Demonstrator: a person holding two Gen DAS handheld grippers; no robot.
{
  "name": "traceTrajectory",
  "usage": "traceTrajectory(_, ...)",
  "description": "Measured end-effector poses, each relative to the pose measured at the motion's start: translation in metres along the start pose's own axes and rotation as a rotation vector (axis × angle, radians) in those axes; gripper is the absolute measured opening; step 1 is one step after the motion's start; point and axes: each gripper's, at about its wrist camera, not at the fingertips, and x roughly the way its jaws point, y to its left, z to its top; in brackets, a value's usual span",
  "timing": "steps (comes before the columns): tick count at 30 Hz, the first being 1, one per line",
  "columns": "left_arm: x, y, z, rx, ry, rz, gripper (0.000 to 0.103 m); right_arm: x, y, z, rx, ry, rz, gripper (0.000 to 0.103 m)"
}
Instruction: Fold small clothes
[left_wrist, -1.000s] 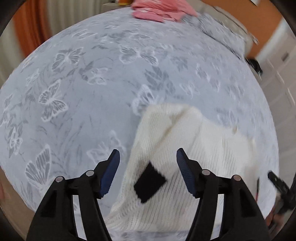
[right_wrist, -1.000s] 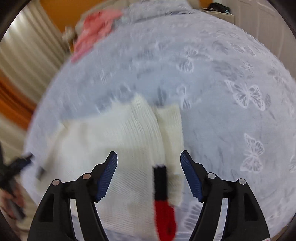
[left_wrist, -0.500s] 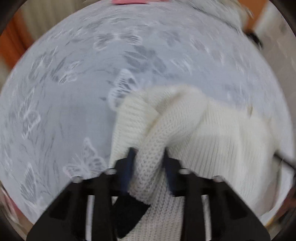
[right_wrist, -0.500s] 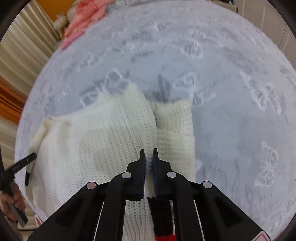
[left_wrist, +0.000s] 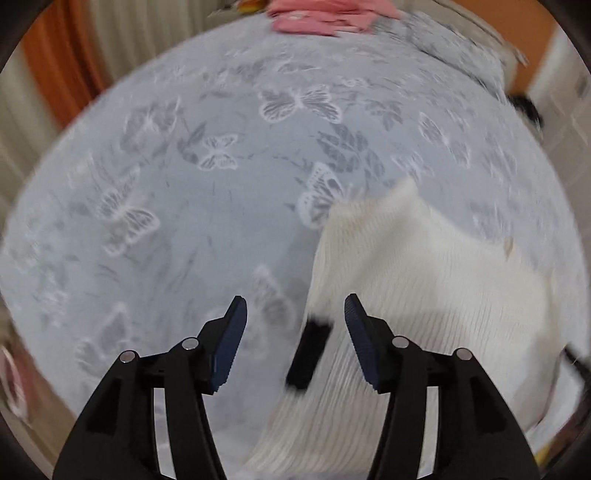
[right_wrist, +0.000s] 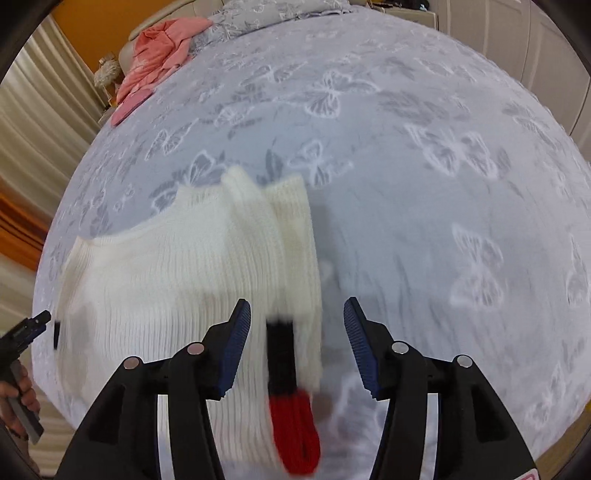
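Both your grippers, left & right, hover w/ jaws spread over the white sweater; sleeves look tucked, so next grab the hem & fold up.

Soft, even indoor light falls across both views, bright without glare and with only faint shadows. Strong fisheye distortion bulges the butterfly-print bedspread into a dome, with dark vignetted corners. Motion blur smears the left wrist view, especially the white sweater; the right wrist view is sharper, blurring toward its lower edge.
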Motion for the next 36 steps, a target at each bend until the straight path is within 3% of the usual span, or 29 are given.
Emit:
traceTrajectory(5, -0.020, -0.020, -0.026, 0.132, 0.009, 0.049, 0.054, -0.016, -0.001, -0.031, 0.007, 0.008, -0.008, 0.054)
traceTrajectory(12, -0.024, -0.029, -0.054, 0.127, 0.042, 0.042, 0.055, -0.017, 0.005, -0.049, -0.001, 0.038, -0.005, 0.063)
traceTrajectory(14, -0.022, -0.028, -0.057, 0.119, 0.050, 0.049, 0.069, -0.014, 0.007, -0.052, -0.009, 0.048, -0.008, 0.066)
traceTrajectory(17, -0.019, -0.014, -0.060, 0.042, 0.074, -0.003, 0.084, -0.006, 0.005, -0.054, -0.005, 0.063, -0.007, 0.072)
traceTrajectory(20, -0.007, 0.014, -0.066, -0.114, 0.122, -0.084, 0.085, 0.006, 0.001, -0.057, 0.013, 0.099, -0.001, 0.074)
traceTrajectory(22, 0.007, 0.026, -0.073, -0.186, 0.166, -0.096, 0.086, 0.015, -0.002, -0.059, 0.035, 0.127, 0.013, 0.075)
traceTrajectory(26, 0.030, 0.036, -0.088, -0.280, 0.250, -0.160, 0.085, 0.028, -0.006, -0.062, 0.114, 0.152, 0.100, 0.073)
traceTrajectory(27, 0.035, 0.037, -0.092, -0.314, 0.267, -0.216, 0.081, 0.030, -0.006, -0.062, 0.137, 0.156, 0.138, 0.059)
traceTrajectory(28, 0.038, 0.037, -0.095, -0.337, 0.277, -0.255, 0.067, 0.032, -0.005, -0.060, 0.154, 0.171, 0.159, 0.026)
traceTrajectory(29, 0.040, 0.036, -0.096, -0.353, 0.290, -0.287, 0.045, 0.032, -0.004, -0.059, 0.167, 0.180, 0.164, 0.014)
traceTrajectory(31, 0.042, 0.038, -0.096, -0.408, 0.325, -0.374, 0.011, 0.016, -0.001, -0.054, 0.171, 0.149, 0.190, 0.012)
traceTrajectory(33, 0.027, 0.045, -0.095, -0.460, 0.304, -0.412, 0.009, -0.013, 0.005, -0.050, 0.121, 0.106, 0.197, 0.012)
traceTrajectory(36, -0.009, 0.049, -0.093, -0.420, 0.276, -0.446, 0.009, -0.055, 0.007, -0.054, 0.050, 0.080, 0.207, 0.010)
